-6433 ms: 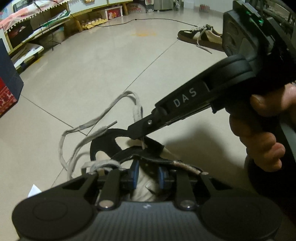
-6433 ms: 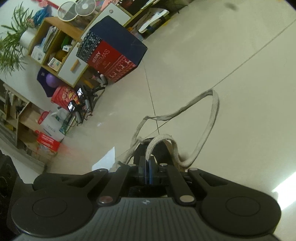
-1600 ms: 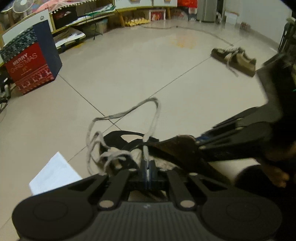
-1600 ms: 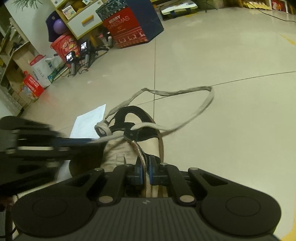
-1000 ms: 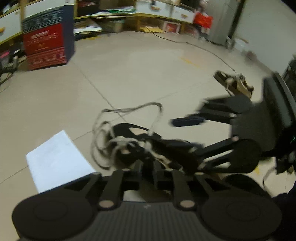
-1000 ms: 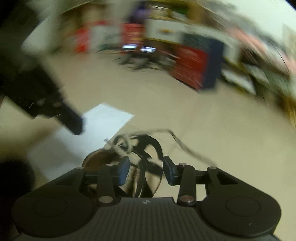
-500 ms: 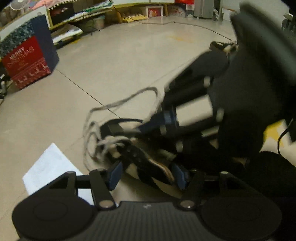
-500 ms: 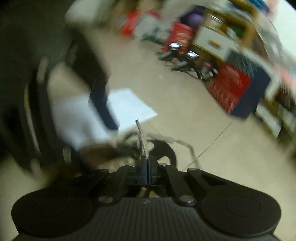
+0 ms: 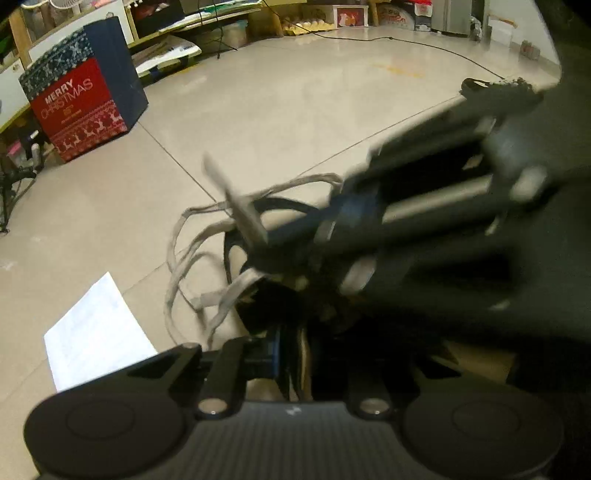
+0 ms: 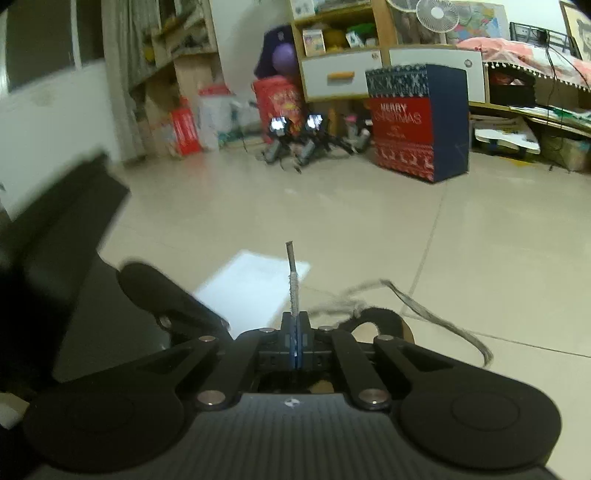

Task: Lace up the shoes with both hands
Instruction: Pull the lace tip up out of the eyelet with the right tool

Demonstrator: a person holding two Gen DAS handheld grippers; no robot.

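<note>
Two grippers: right gripper (image 10: 296, 341) at 6 o'clock in its own view, left gripper (image 9: 290, 354) at 6 o'clock in its own. One shoe (image 9: 280, 236) close by, dark, centre of the left view. A second shoe (image 9: 495, 85) at 2 o'clock, far across the floor, so two shoes total. One shoelace (image 9: 192, 258), several loops, exact strand count unclear from blur; one lace tip (image 10: 291, 277) sticking up from the right gripper's pads. One sheet of paper (image 9: 96, 332) at 8 o'clock. One Christmas box (image 10: 419, 125) at 1 o'clock in the right view. Two fans (image 10: 424, 11) at 1 o'clock, top edge. Two small lit screens (image 10: 295, 123) at 12 o'clock.
</note>
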